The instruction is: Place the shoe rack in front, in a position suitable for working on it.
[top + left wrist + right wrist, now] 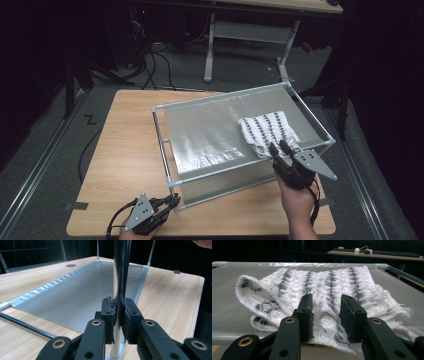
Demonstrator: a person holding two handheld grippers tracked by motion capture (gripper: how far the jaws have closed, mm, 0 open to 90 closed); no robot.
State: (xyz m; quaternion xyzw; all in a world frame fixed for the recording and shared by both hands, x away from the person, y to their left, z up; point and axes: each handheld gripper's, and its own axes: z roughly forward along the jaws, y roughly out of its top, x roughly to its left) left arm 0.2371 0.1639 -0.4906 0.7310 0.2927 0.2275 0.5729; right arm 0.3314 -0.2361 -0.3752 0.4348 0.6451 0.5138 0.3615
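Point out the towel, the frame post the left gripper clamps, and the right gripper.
towel (267, 131), high view, middle of the striped cloth.
frame post (121, 270), left gripper view, shaft above the jaws.
right gripper (327, 315), right gripper view, midway between the fingertips.

1. The rack's (235, 131) grey sheet lay open left of the towel (267, 131).
2. Rails (163, 145) fenced its edges.
3. Bare table (125, 150) stayed free on the left.
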